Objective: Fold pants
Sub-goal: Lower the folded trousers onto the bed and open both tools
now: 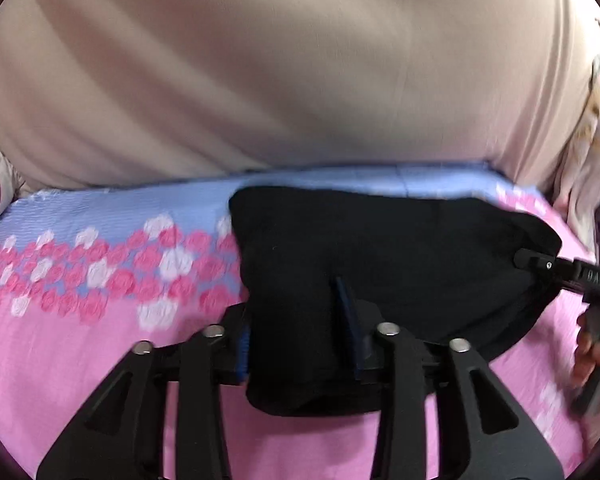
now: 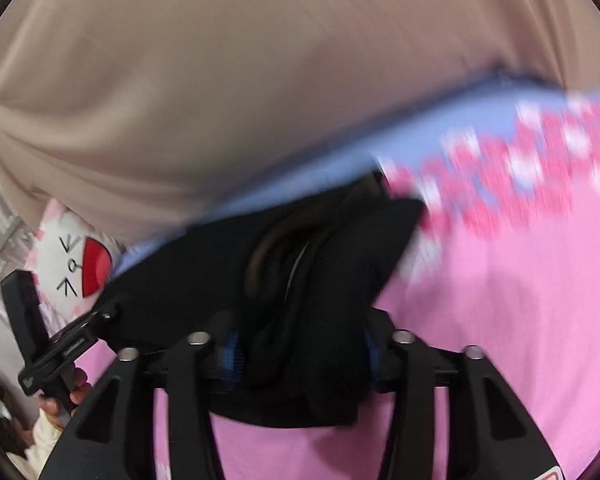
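Left gripper [image 1: 300, 336] and right gripper [image 2: 302, 350] each stand astride a near edge of the black soft-fabric pants [image 1: 380, 248]; whether either clamps the cloth cannot be told. The pants lie bunched into a compact bundle on the pink floral bedsheet [image 1: 80, 320], just before the beige curtain [image 1: 260, 60]. Judgement: folding well advanced; flattening and release remain.

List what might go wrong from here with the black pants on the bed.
1. The black pants sit bunched between both grippers; the left gripper has only a loose-looking hold, so the edge may slip free.
2. In the right gripper several layers look pinched together, so a pull may drag the whole pile instead of one layer.
3. The pants lie near the far edge of the bedsheet, against the beige curtain; a push could crumple them there.
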`<state>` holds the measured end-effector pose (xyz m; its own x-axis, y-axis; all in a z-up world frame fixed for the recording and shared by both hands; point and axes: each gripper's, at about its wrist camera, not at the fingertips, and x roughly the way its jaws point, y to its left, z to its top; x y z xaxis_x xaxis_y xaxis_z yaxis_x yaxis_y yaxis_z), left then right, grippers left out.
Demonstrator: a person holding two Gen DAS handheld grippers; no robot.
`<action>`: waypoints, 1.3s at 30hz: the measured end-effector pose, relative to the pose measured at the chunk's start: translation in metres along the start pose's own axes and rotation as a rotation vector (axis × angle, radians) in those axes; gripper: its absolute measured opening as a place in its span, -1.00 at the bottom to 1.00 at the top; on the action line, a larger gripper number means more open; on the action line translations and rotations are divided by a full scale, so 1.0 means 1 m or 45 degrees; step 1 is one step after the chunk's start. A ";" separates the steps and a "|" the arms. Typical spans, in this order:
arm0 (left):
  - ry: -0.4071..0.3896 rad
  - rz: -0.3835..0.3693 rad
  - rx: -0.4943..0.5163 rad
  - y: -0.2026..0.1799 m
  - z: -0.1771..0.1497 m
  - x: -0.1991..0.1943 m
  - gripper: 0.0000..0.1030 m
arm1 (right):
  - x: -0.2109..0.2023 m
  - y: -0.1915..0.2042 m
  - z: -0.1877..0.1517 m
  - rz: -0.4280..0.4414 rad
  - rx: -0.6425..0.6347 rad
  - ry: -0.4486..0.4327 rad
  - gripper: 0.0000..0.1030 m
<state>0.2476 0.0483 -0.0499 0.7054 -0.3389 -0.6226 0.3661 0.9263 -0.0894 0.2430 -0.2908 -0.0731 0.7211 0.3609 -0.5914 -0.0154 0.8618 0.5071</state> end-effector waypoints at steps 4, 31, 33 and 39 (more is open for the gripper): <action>0.127 0.050 -0.034 0.013 -0.021 -0.016 0.22 | -0.016 -0.021 -0.017 -0.039 0.103 0.097 0.32; -0.066 0.312 -0.014 -0.062 -0.019 -0.075 0.58 | -0.084 0.098 -0.068 -0.406 -0.444 -0.336 -0.78; -0.097 0.310 -0.005 -0.067 -0.029 -0.083 0.58 | -0.083 0.095 -0.077 -0.406 -0.432 -0.333 -0.78; -0.159 0.358 -0.027 -0.062 -0.052 -0.079 0.77 | -0.077 0.089 -0.097 -0.397 -0.379 -0.295 -0.78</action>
<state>0.1376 0.0265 -0.0351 0.8469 -0.0850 -0.5248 0.1339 0.9894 0.0558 0.1186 -0.2076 -0.0434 0.8577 0.0096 -0.5140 0.0529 0.9929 0.1068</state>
